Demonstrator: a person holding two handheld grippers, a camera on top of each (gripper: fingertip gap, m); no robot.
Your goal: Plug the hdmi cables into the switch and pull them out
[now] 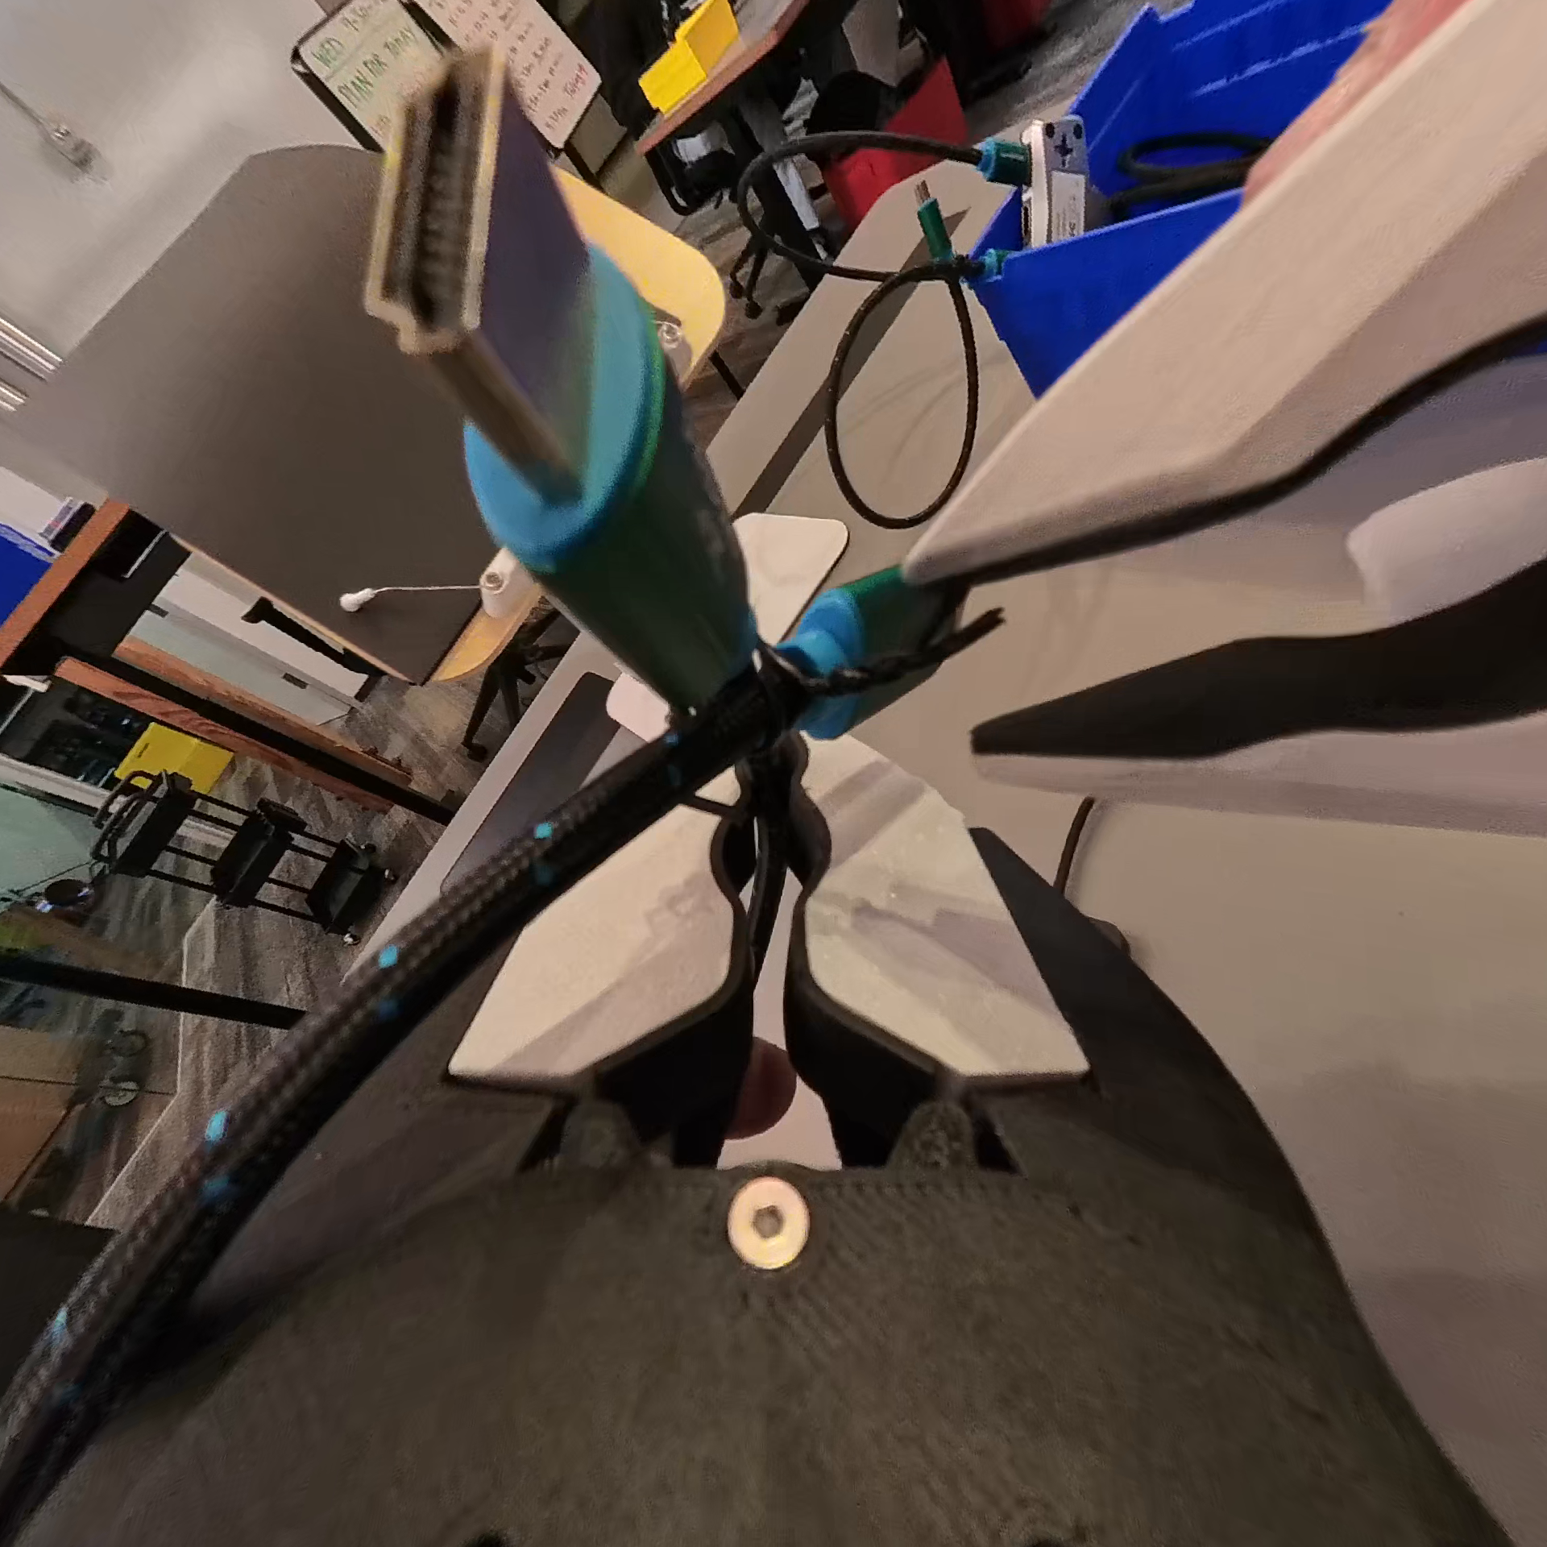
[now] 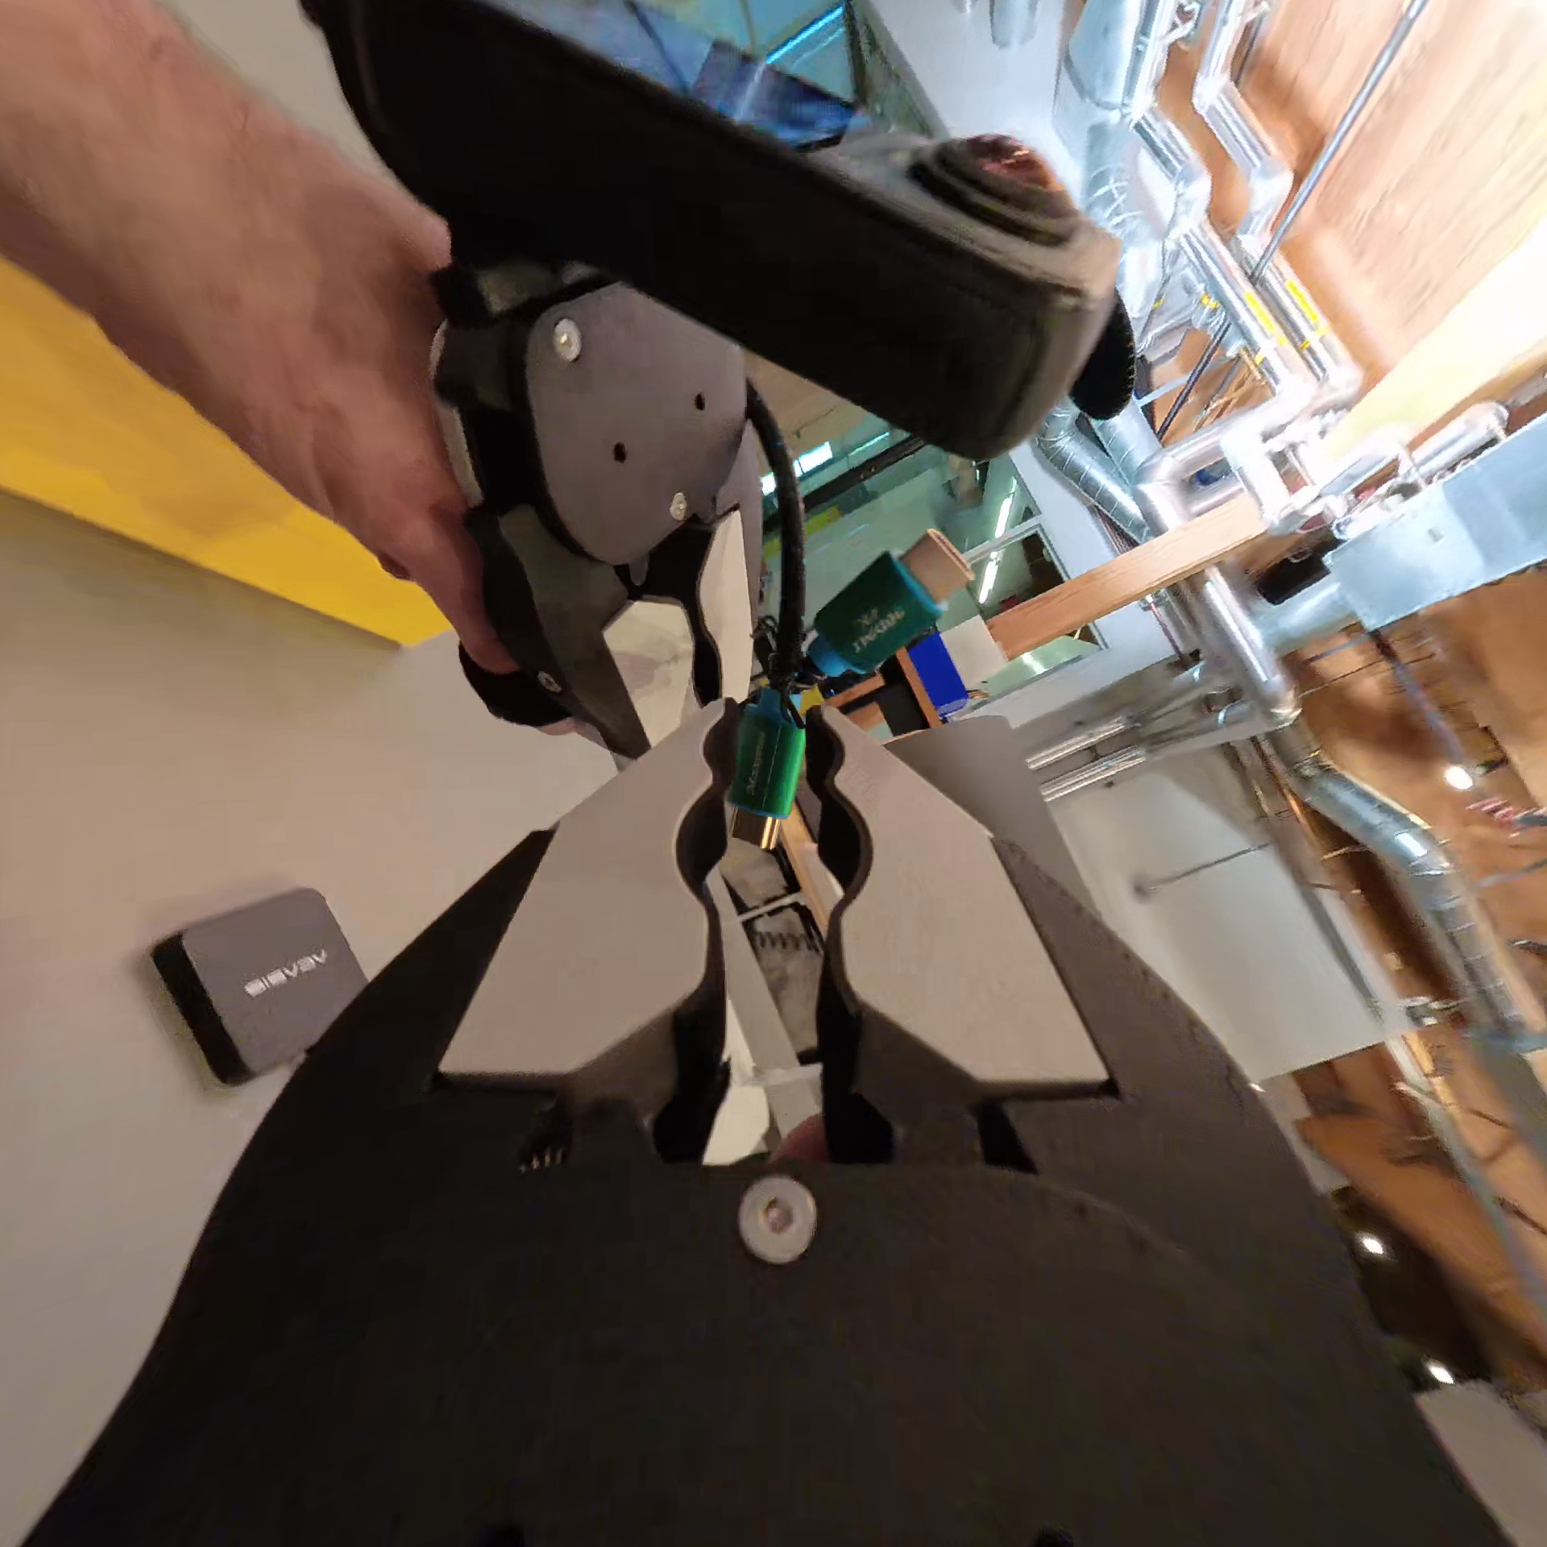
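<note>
HDMI plug (image 2: 760, 766) clamped in right tongs (image 2: 768, 728); switch (image 2: 261, 981) apart.

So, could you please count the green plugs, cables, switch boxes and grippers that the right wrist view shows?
green metal HDMI plugs: 2
black braided cable: 1
flat grey-and-black switch box: 1
two-finger grippers, left gripper and right gripper: 2
Total: 6
</note>
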